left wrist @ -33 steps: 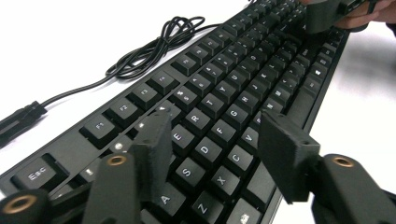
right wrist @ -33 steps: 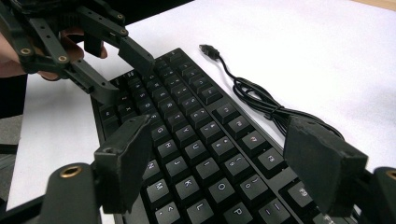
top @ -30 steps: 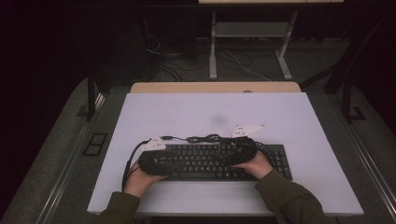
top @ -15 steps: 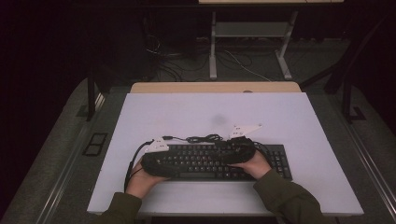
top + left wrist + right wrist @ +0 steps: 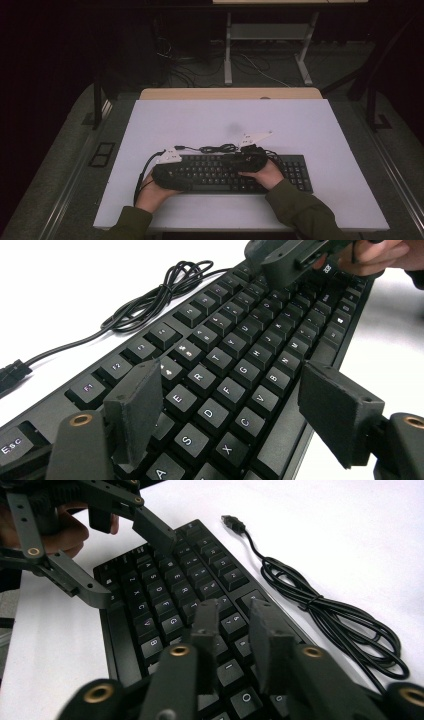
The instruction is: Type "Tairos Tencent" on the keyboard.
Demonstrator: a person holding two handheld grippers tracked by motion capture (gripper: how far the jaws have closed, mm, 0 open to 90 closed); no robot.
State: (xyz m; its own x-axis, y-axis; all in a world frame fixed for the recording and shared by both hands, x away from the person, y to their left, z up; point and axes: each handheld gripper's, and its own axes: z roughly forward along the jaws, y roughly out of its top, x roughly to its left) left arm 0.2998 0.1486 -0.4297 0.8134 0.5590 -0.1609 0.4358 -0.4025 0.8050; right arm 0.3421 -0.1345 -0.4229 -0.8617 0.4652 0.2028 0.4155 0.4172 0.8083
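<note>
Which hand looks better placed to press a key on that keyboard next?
Probably the right. The right gripper has its jaws just closed to a narrow gap, with nothing between them, low over the keyboard, like a single tip. The left gripper has jaws spread wide across several keys.

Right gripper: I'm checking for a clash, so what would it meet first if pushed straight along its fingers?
Probably the keyboard keys just ahead of the right gripper; beyond them stands the left gripper, though depth is unclear.
</note>
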